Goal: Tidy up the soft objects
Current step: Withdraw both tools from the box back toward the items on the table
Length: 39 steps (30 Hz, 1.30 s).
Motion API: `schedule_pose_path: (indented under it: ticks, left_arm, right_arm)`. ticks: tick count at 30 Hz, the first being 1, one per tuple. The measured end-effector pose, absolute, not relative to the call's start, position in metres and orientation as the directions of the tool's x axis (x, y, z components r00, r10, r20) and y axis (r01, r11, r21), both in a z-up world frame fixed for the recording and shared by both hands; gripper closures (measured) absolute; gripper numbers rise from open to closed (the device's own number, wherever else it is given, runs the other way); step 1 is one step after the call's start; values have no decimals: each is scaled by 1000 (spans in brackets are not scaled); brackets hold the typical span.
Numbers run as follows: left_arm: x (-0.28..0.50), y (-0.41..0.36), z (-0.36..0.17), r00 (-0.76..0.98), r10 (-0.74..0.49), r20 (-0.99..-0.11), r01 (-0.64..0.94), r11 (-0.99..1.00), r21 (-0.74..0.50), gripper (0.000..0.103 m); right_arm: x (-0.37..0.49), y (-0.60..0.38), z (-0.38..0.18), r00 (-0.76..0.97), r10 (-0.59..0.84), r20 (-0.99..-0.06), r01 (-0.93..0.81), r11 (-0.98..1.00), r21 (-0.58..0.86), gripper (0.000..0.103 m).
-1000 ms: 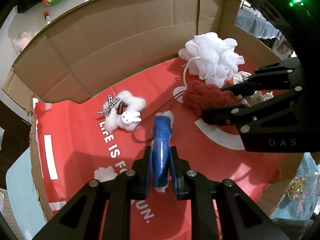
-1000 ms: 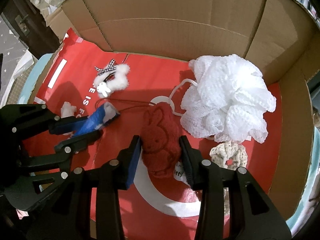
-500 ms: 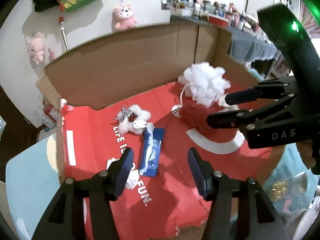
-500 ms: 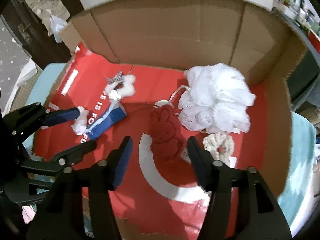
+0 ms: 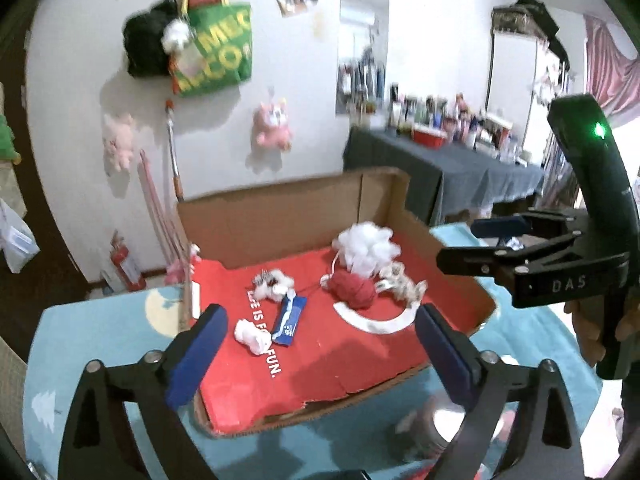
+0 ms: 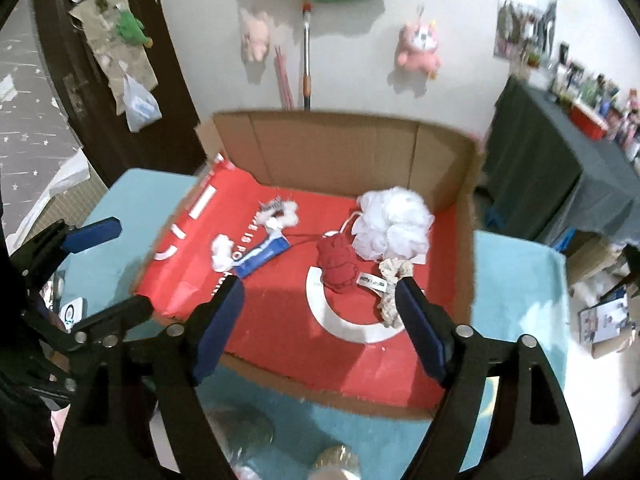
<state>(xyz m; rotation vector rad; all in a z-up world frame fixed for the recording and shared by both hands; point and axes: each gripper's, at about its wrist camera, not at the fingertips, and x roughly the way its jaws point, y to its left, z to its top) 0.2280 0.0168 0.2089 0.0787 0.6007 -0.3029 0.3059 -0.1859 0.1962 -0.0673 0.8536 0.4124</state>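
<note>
Let go of blue pack point(image 5: 289, 317) and red bunny point(image 6: 336, 265) in box point(image 6: 340, 148). Both fingers just opened wide, empty. Next: find another soft toy.

The cardboard box point(image 6: 344, 148) walls rise at twelve and three o'clock; its near and nine o'clock sides lie open. Bare red liner point(image 6: 280, 320) at six o'clock gives passage; the white loofah point(image 6: 394, 222) crowds two o'clock.

The red box liner point(image 5: 320, 364) reads "FUN." in white; "DAS" is on the right gripper point(image 5: 490, 242) body.
</note>
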Motion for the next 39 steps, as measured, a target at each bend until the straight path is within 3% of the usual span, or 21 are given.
schedule_pose_path:
  ticks: [7, 13, 21, 28, 39]
  left_arm:
    - [158, 14, 227, 859, -250, -447, 277, 961, -5, 0]
    - [105, 16, 229, 912, -226, -343, 237, 972, -11, 0]
    - [55, 12, 209, 935, -211, -286, 212, 977, -27, 0]
    - [33, 9, 179, 931, -197, -308, 193, 980, -45, 0]
    - [30, 10, 121, 901, -164, -401, 151, 986, -65, 0]
  right_arm:
    - [233, -204, 229, 706, 335, -624, -371, 925, 78, 17]
    - [155, -208, 244, 829, 306, -468, -355, 935, -18, 10]
    - [77, -215, 236, 899, 290, -329, -320, 947, -38, 4]
    - [45, -214, 201, 921, 238, -309, -264, 963, -47, 4]
    - [38, -218, 132, 896, 179, -406, -199, 980, -5, 4]
